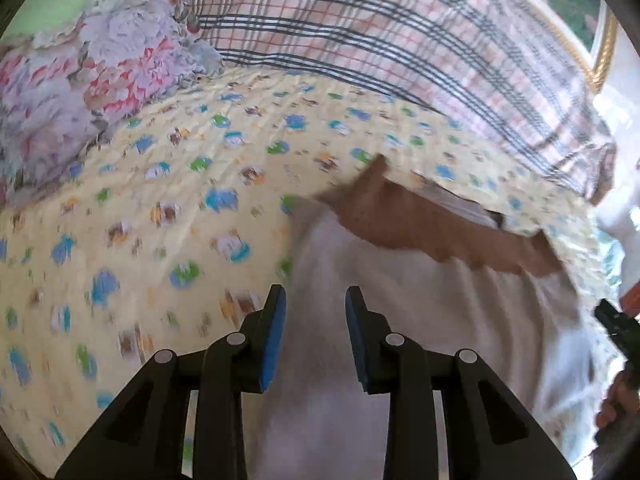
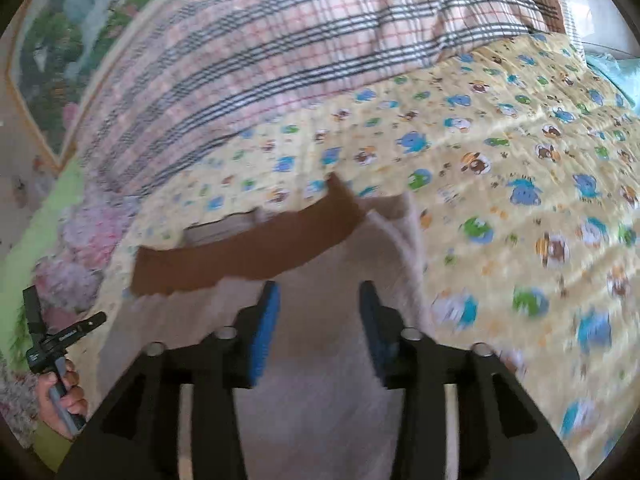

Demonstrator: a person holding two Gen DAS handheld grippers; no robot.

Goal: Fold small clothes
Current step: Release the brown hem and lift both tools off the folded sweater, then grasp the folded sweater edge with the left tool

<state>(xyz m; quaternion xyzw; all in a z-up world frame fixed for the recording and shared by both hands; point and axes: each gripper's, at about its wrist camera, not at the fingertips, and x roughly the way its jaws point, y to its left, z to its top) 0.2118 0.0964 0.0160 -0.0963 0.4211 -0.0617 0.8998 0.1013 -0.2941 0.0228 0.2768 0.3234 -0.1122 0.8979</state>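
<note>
A small pale garment [image 1: 420, 300] with a wide brown band [image 1: 420, 226] lies on the yellow animal-print quilt [image 1: 160, 208]. My left gripper [image 1: 315, 298] hovers over the garment's near part, blue pads apart, with nothing pinched between them. In the right wrist view the same pale garment [image 2: 320, 264] and brown band [image 2: 248, 250] lie straight ahead. My right gripper [image 2: 320, 294] stands open above the cloth, and the fabric shows through the gap. The pictures are blurred.
A plaid blanket [image 1: 380, 32] covers the far side of the bed, and the plaid blanket [image 2: 240, 60] also fills the top of the right wrist view. Floral fabric [image 1: 80, 92] is heaped at the left. A hand [image 2: 64, 400] holding the other gripper's handle shows at the lower left.
</note>
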